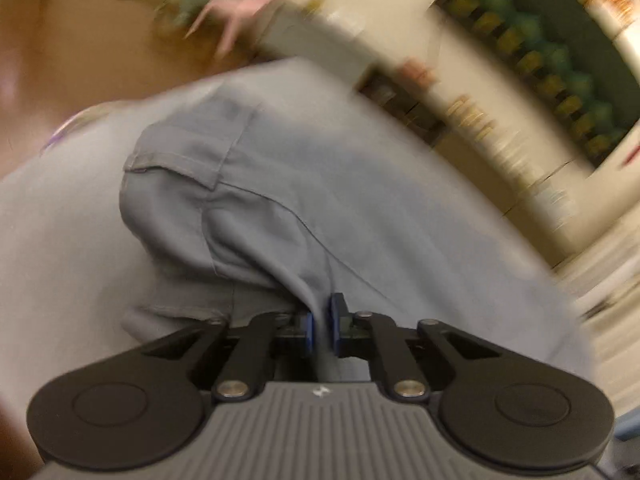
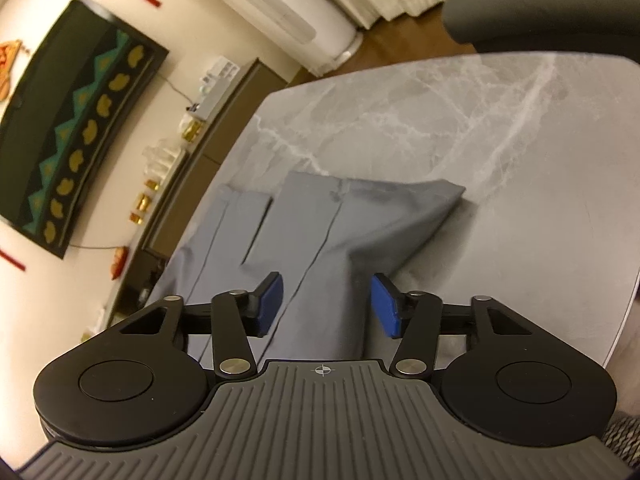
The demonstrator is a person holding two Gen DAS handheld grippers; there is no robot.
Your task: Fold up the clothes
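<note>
A grey garment (image 1: 280, 208) with seams and a flap fills most of the blurred left wrist view. My left gripper (image 1: 321, 330) is shut on a fold of its cloth, which runs down between the blue pads. In the right wrist view the same grey garment (image 2: 320, 232) lies partly folded on a grey marble table (image 2: 460, 120), one corner pointing right. My right gripper (image 2: 326, 306) stands open above it, its blue pads (image 2: 270, 304) apart on either side of the cloth and not pressing it.
A dark framed picture (image 2: 68, 128) hangs on the wall left of the table, above a low cabinet (image 2: 192, 184) with small gold items. A white appliance (image 2: 304, 20) stands behind. Pink and green cloth (image 1: 228, 4) lies blurred at the far top. The table's edge (image 2: 624, 312) curves at right.
</note>
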